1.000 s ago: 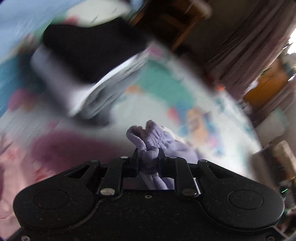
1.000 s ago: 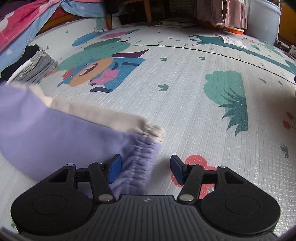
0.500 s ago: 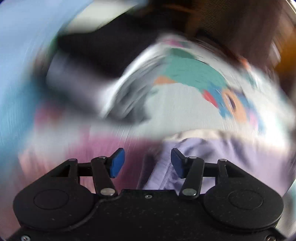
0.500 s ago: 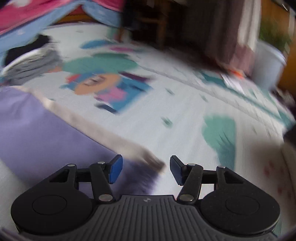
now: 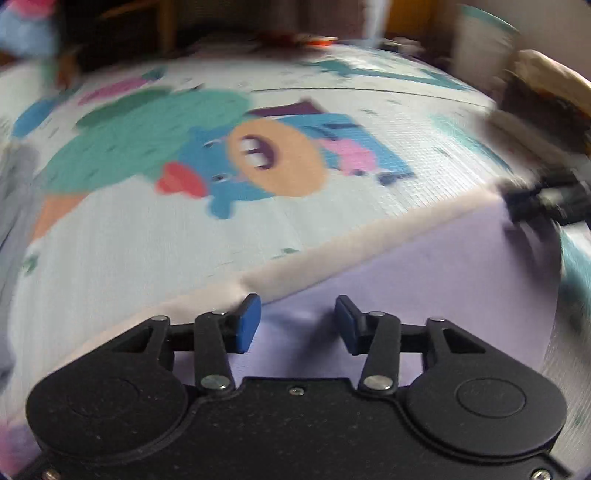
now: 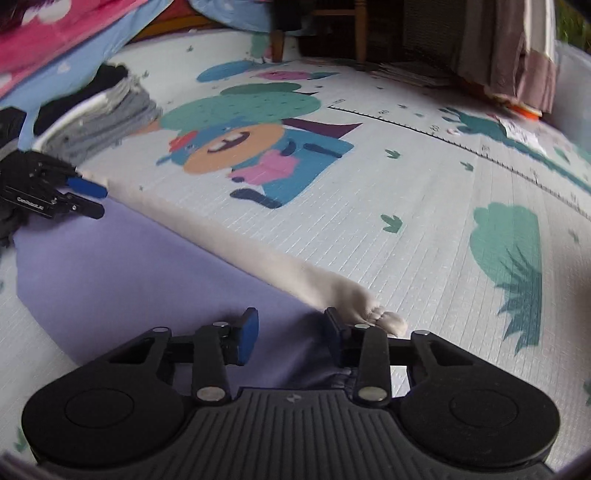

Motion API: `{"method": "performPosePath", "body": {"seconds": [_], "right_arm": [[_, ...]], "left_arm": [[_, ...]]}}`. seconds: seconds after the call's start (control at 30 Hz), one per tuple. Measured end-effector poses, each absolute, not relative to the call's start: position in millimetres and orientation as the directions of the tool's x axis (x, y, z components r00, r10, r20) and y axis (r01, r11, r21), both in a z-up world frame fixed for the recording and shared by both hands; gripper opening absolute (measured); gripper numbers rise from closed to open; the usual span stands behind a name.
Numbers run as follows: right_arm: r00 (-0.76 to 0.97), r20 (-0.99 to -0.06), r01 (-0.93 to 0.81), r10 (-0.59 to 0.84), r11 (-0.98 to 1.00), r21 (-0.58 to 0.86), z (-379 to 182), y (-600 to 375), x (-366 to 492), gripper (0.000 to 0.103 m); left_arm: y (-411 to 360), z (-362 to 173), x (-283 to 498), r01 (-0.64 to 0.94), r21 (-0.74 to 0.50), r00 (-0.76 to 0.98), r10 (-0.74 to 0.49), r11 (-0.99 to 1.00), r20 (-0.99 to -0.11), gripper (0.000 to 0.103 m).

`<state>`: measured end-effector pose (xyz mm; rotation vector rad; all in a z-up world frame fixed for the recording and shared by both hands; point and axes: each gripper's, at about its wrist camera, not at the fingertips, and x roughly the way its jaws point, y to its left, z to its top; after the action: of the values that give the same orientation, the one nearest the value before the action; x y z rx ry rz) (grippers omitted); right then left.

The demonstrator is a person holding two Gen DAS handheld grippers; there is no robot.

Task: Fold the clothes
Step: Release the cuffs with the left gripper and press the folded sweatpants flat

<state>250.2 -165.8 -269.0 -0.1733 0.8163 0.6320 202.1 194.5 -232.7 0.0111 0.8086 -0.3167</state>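
Observation:
A lavender garment with a cream edge strip lies flat on the cartoon play mat. It also shows in the left wrist view. My left gripper is open and empty, low over the garment's one end; it also shows in the right wrist view. My right gripper is open over the other end, beside the bunched cream corner, gripping nothing. It shows blurred in the left wrist view.
A stack of folded grey, white and black clothes sits on the mat at the far left. Pink and blue bedding hangs behind it. Chair legs, curtains and a white tub stand beyond the mat.
My left gripper let go of the bunched lavender fabric and opened, then swung round over the spread garment. The garment now lies flat. My right gripper stayed open and shifted a little.

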Motion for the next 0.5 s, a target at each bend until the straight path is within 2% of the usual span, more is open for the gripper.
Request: {"method": "performPosePath", "body": {"seconds": [0.03,0.1,0.13,0.2,0.27,0.43,0.5], "right_arm": [[0.519,-0.721,-0.585,0.46,0.806,0.093,-269.4,-165.4,248.2,0.042],[0.523,-0.715,-0.604,0.463,0.793,0.071,-270.0,-160.2,242.4,0.053],[0.521,-0.719,-0.608,0.459,0.791,0.065,-270.9,-157.4,240.9,0.053],[0.508,-0.732,-0.58,0.453,0.809,0.098,-273.0,-159.6,245.0,0.053],[0.512,-0.731,-0.551,0.451,0.825,0.124,-268.9,-162.6,250.2,0.05],[0.547,-0.683,-0.581,0.484,0.807,0.106,-249.5,-161.6,242.1,0.054],[0.541,-0.674,-0.615,0.503,0.783,0.092,-246.4,-158.3,235.6,0.056]], "left_arm": [[195.7,-228.4,202.2,0.279,-0.129,0.658,-0.288,0.952,-0.696,0.045],[185.9,-231.6,204.0,0.335,-0.107,0.644,-0.31,0.936,-0.7,0.045],[180.5,-233.8,204.9,0.365,-0.093,0.635,-0.32,0.927,-0.703,0.046],[180.9,-240.7,214.5,0.308,-0.078,0.617,-0.261,0.948,-0.742,0.049],[183.8,-238.0,222.2,0.246,-0.061,0.618,-0.205,0.967,-0.759,0.045],[220.4,-184.8,168.3,0.177,-0.117,0.739,-0.211,0.977,-0.64,0.045],[225.0,-184.7,136.9,0.202,-0.155,0.727,-0.254,0.967,-0.637,0.045]]}}
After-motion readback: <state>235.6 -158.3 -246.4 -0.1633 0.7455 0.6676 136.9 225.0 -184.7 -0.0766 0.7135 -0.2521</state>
